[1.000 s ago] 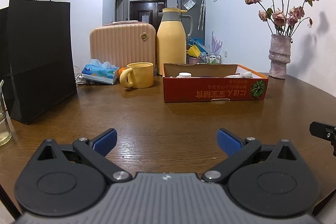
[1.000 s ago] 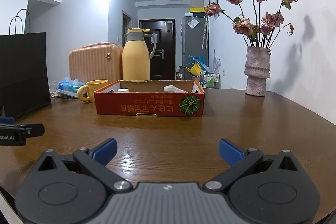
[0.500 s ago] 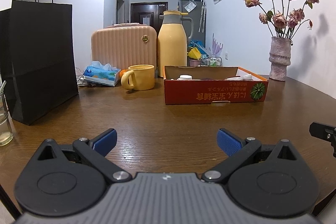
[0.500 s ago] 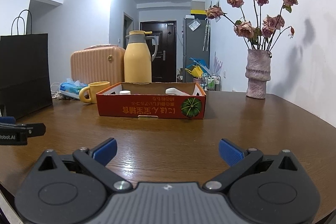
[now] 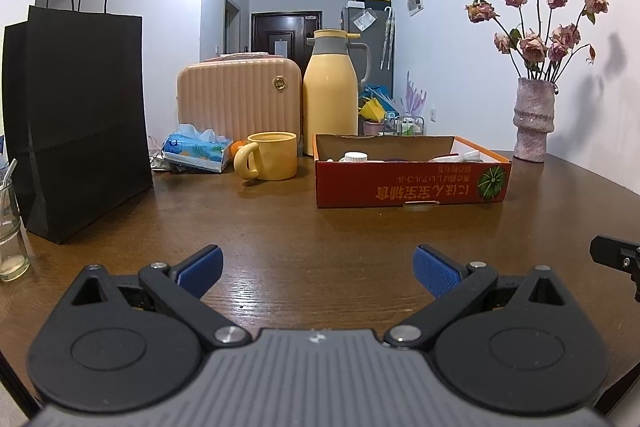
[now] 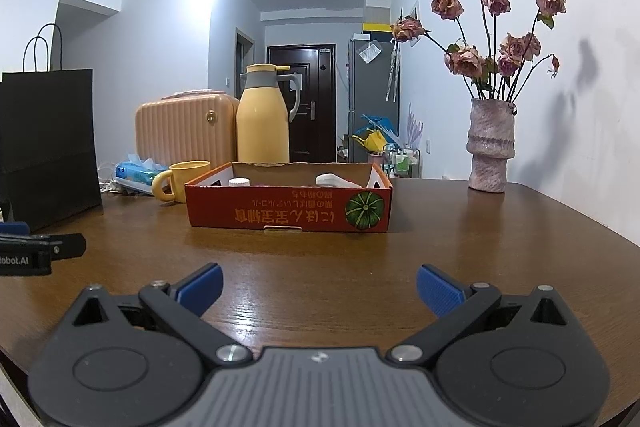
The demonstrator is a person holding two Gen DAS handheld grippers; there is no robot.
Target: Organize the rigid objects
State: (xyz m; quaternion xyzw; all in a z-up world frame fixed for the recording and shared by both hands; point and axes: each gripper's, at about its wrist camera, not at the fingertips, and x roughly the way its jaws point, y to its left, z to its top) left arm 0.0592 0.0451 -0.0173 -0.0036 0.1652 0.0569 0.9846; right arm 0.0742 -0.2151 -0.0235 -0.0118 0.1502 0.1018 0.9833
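A shallow red cardboard box point(image 5: 412, 185) point(image 6: 288, 213) stands on the brown wooden table point(image 5: 304, 227) point(image 6: 460, 239). Inside it I see a white-capped bottle point(image 5: 353, 157) point(image 6: 239, 182) and a white object point(image 5: 460, 157) point(image 6: 336, 181); the box wall hides the rest. My left gripper point(image 5: 316, 273) is open with nothing between its blue pads, low over the table in front of the box. My right gripper point(image 6: 319, 291) is likewise open and holds nothing. Each gripper shows at the edge of the other's view.
A yellow mug point(image 5: 270, 155), a yellow thermos jug point(image 5: 331, 93), a peach ribbed case point(image 5: 240, 99), a tissue pack point(image 5: 198, 149) and a tall black paper bag point(image 5: 76, 119) stand left of the box. A glass point(image 5: 10, 231) is at far left. A vase of dried roses point(image 6: 491, 147) stands at right.
Both cameras have risen or tilted slightly, so the box and the things behind it sit a little lower in view. Both grippers stay open.
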